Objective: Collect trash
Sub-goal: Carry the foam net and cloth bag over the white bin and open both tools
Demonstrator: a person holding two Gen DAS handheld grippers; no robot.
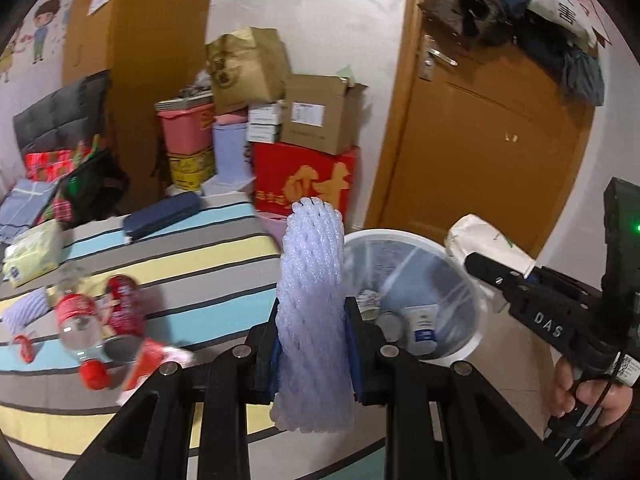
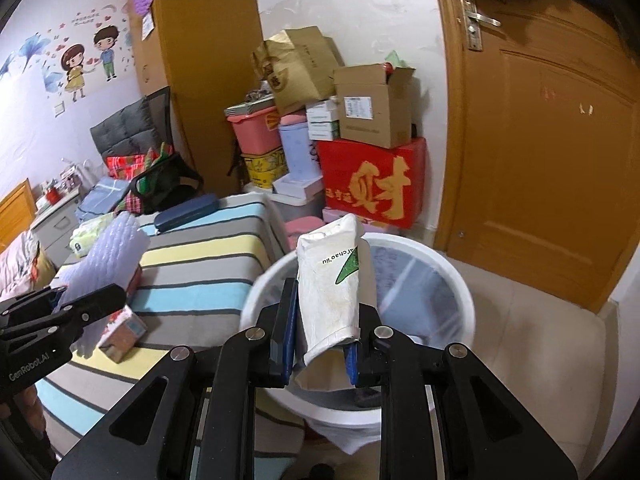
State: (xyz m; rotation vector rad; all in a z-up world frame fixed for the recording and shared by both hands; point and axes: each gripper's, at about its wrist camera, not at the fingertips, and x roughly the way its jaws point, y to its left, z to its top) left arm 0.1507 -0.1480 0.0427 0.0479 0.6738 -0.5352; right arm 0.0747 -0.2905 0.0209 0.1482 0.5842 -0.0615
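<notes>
While both loads hang by the white trash bin (image 2: 460,280), right gripper (image 2: 325,344) clamps a paper cup (image 2: 332,280) above it; left gripper (image 1: 314,320) pinches foam fruit netting (image 1: 312,280) beside it. Next, I'd say: release.

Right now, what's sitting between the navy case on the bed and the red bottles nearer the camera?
Only bare striped bedcover in the left wrist view; nothing lies between the navy case and the red bottles.

striped bedcover (image 2: 192,256) on the bed | dark blue flat case (image 2: 186,211) lying on it near the far edge | red box with gold character (image 2: 372,184) on the floor, open cardboard box (image 2: 374,106) stacked on top | pink bin (image 2: 256,130) beside a brown paper bag (image 2: 298,66) | wooden door (image 2: 548,136) with metal handle (image 2: 478,22) | cartoon couple wall sticker (image 2: 90,60)
</notes>
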